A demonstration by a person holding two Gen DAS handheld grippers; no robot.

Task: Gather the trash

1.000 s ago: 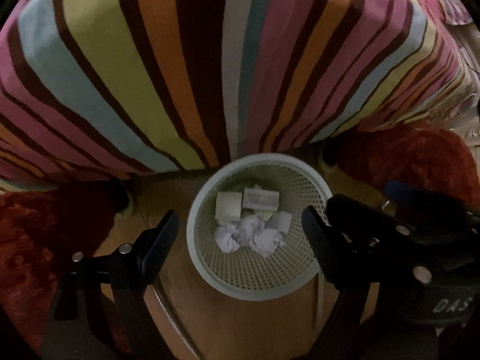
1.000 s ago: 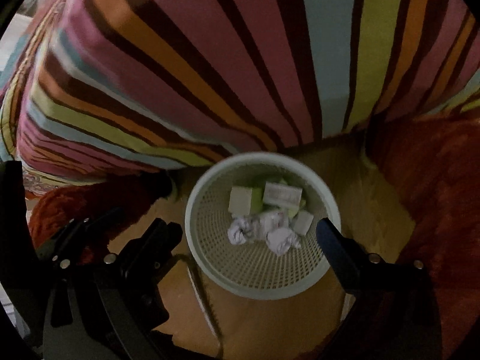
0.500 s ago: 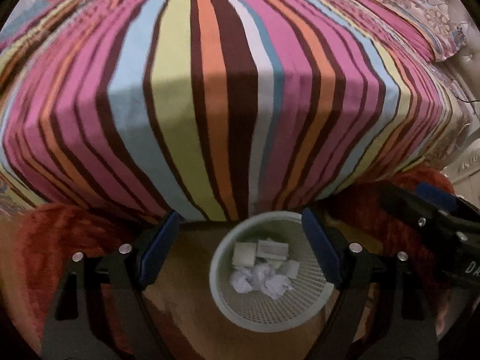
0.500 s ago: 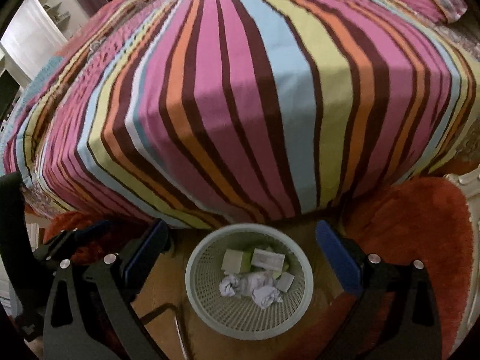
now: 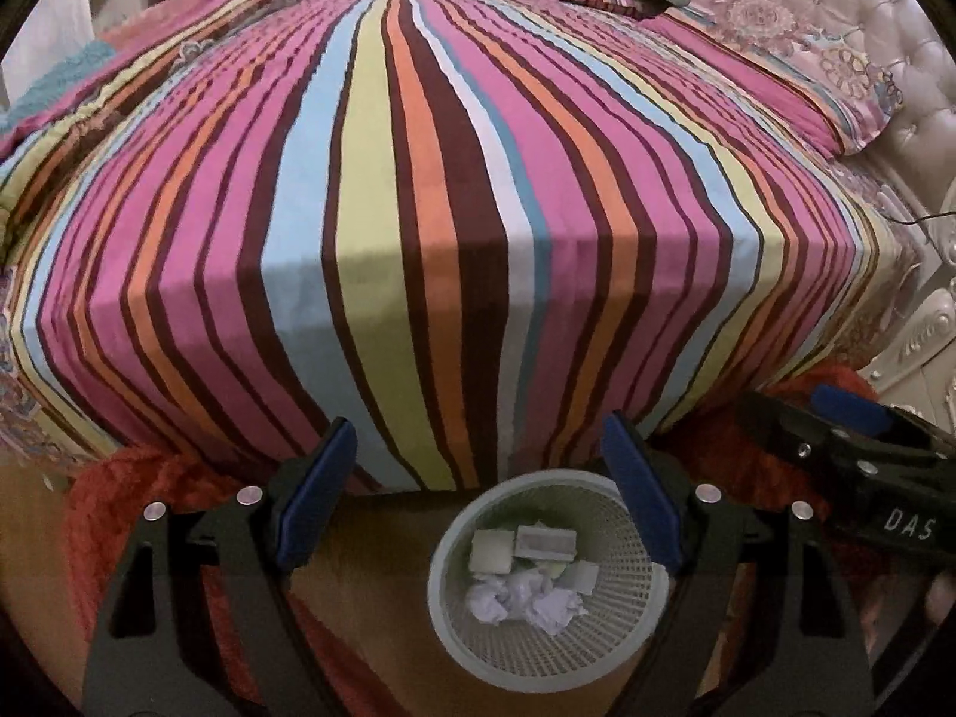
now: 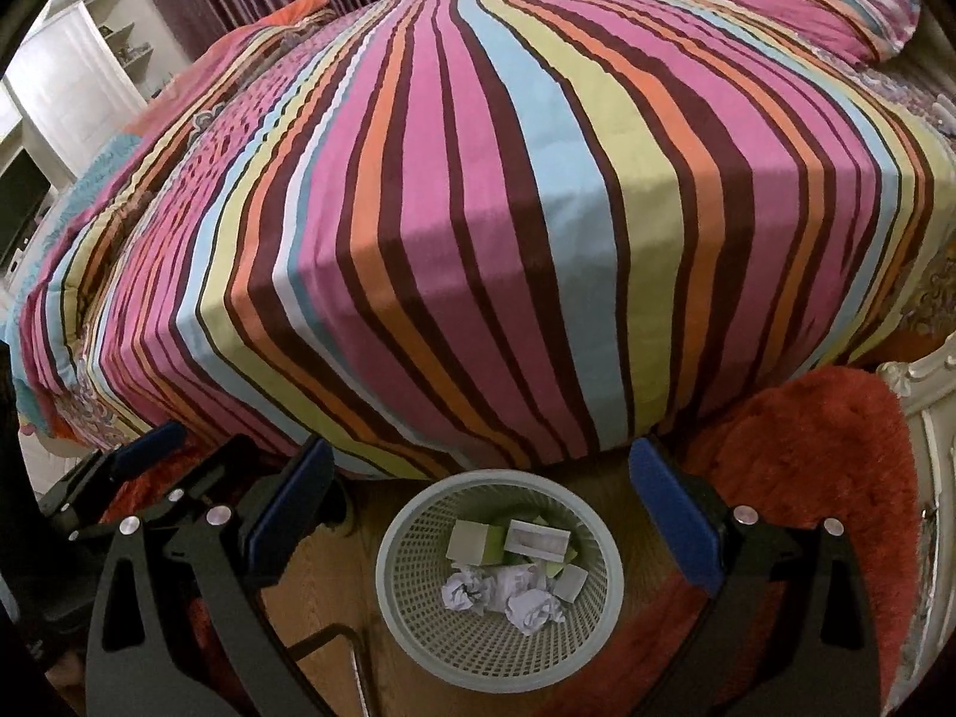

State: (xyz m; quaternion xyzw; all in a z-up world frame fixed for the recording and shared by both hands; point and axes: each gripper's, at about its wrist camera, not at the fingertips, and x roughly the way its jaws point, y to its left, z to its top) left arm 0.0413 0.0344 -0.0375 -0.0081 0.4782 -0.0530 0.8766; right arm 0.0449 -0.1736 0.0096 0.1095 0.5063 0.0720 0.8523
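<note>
Below, left gripper [image 5: 478,496] and right gripper [image 6: 478,508] both wide apart, empty; wastebasket [image 6: 412,544] contents partly hidden by rim.

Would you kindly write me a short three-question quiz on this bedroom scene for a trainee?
1. True or false: the left claw is holding a paper ball.
2. Where is the trash? A) on the bed B) in the basket C) on the red rug
3. Fill in: the basket stands on the wood floor at the foot of the ____.

Key:
1. False; both the left and the right claw are open and hold nothing.
2. B; crumpled paper and small boxes lie inside it.
3. Bed, the one with the striped cover.
</note>
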